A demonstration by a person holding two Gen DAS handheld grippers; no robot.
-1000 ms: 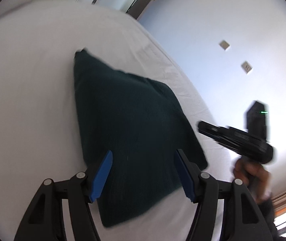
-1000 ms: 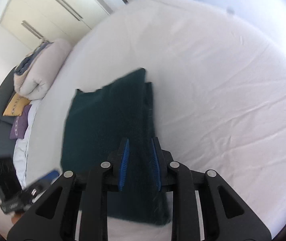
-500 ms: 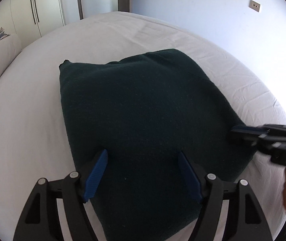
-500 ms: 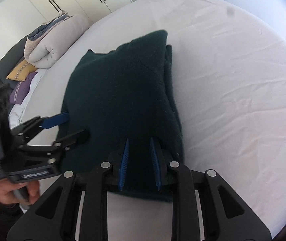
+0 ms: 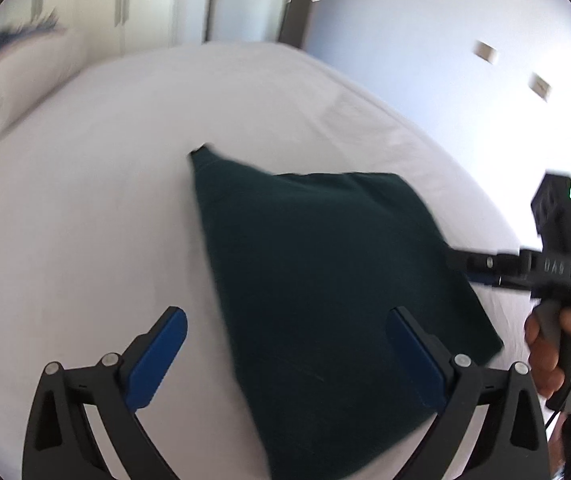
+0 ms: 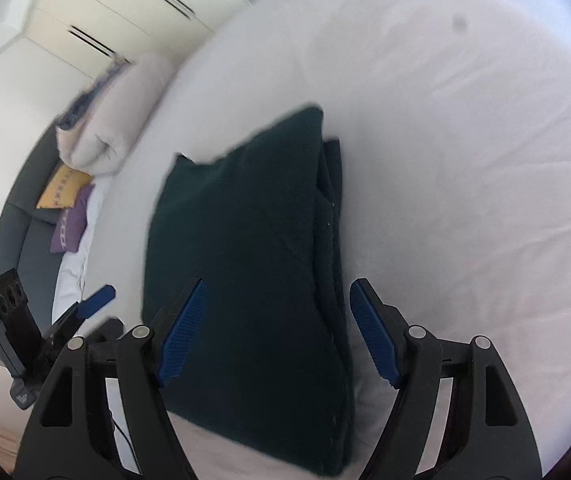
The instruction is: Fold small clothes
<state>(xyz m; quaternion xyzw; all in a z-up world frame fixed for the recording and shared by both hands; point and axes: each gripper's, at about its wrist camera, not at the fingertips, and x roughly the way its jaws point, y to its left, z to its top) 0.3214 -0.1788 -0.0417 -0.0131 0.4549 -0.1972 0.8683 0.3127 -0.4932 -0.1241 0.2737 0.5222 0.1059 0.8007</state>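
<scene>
Right gripper — jaws now spread, off the dark garment.

A white-sheeted bed carries the folded dark green garment (layered edges along one side); a rolled pale duvet lies at its far end.

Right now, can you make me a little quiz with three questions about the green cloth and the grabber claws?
1. True or false: the right gripper is pinching the dark green garment.
2. What does the garment lie on? A) white bed B) wooden floor C) grey sofa
3. Fill in: the left gripper has its jaws wide ____.

Key: 1 false, its jaws are spread and hold nothing. 2 A. 3 open.
</scene>
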